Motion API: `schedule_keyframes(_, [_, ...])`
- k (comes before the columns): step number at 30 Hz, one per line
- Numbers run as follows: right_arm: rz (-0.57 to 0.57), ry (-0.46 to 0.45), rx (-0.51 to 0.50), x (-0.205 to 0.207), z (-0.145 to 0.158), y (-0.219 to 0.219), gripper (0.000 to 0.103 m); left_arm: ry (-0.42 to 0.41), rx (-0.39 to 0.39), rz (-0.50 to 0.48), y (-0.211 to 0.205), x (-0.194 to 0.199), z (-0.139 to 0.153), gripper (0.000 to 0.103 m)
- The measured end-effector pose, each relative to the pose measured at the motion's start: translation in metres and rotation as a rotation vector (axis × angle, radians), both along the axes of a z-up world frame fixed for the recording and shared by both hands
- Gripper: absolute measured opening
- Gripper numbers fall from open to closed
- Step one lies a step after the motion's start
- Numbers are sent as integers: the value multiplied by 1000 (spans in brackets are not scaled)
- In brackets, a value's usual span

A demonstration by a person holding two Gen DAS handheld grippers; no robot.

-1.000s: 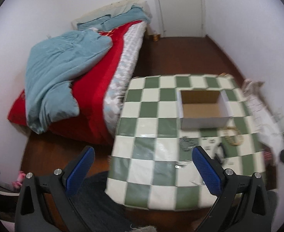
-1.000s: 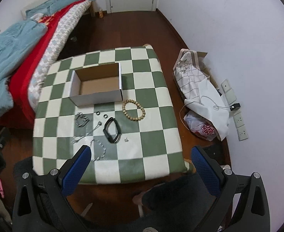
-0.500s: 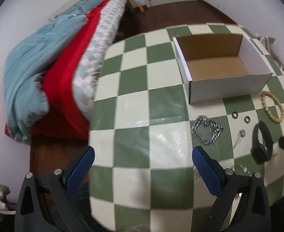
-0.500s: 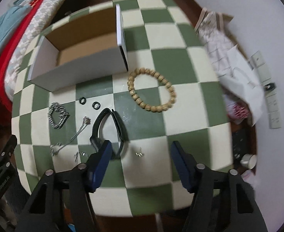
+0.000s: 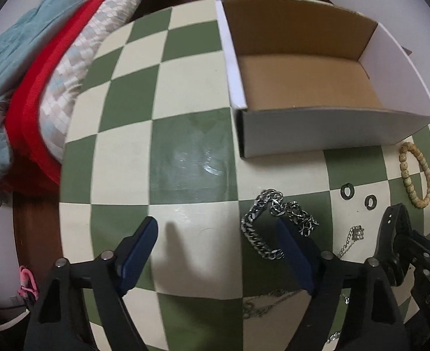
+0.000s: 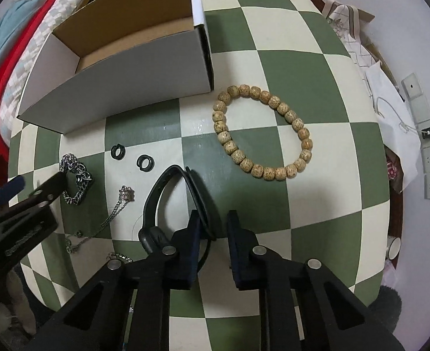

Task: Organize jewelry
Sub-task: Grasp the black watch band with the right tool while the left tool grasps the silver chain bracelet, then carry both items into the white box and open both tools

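An empty white cardboard box (image 5: pixel 326 134) (image 6: pixel 121 93) stands on the green-and-cream checked table (image 5: pixel 185 158). In front of it lie a wooden bead bracelet (image 6: pixel 261 131) (image 5: pixel 416 175), two small black rings (image 6: pixel 131 156) (image 5: pixel 358 196), a silver chain bracelet (image 5: pixel 276 228) (image 6: pixel 76 178), a thin chain with a ring pendant (image 6: pixel 118 204) and a black wristband (image 6: pixel 182 201) (image 5: pixel 390 245). My left gripper (image 5: pixel 217 234) is open, its right finger against the silver chain. My right gripper (image 6: pixel 212 222) is narrowly open around the wristband's strap, low over the table.
A bed with red and blue covers (image 5: pixel 30 87) lies left of the table. A white bag (image 6: pixel 384 93) and wall sockets (image 6: pixel 428 158) are on the right by the wall. Another thin chain (image 5: pixel 261 301) lies near the table's front edge.
Both grippers have dropped close to the table. The left now reaches the silver chain. The right jaws have narrowed and closed in around the black wristband.
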State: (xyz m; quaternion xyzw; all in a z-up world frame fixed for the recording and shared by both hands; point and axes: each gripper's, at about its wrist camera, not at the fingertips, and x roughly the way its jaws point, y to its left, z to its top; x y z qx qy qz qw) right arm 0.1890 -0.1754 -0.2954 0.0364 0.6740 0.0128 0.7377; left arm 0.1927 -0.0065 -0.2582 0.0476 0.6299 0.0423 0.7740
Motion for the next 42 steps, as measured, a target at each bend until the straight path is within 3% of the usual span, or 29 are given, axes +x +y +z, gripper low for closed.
schedule_keyframes(3, [12,10,-1,3,6,5,19,-23,-31,7,-1,0,0,65])
schedule_keyframes(4, [17,9,-2,2,5,6,19,-29,-46,8,-2,1,0,54])
schedule_keyframes(5, [21,7,-7,1,6,8,19,-39,-71,9,-2,1,2,35])
schedule_keyframes(8, [29,5,-9,-1,9,12,18,-44,-84,2,-6,1,4,6])
schedule_keyframes(11, [29,-2,-7,2,11,12,9,-58,-66,-8,-10,-1,4,6])
schedule_keyframes(14, [18,-16,-8,-1,15,13,7,-70,-56,-10,-9,-3,5,5])
schedule_keyframes(23, [-19,-85,44,-8,51,5,6,-123,-117,-20,-8,-19,42,5])
schedule_keyframes(33, [6,-181,122,20,113,-11,6,-223,-252,-49,-13,-9,127,5])
schedule_keyframes(42, [24,-281,141,61,174,-5,6,-336,-285,-101,-18,32,195,5])
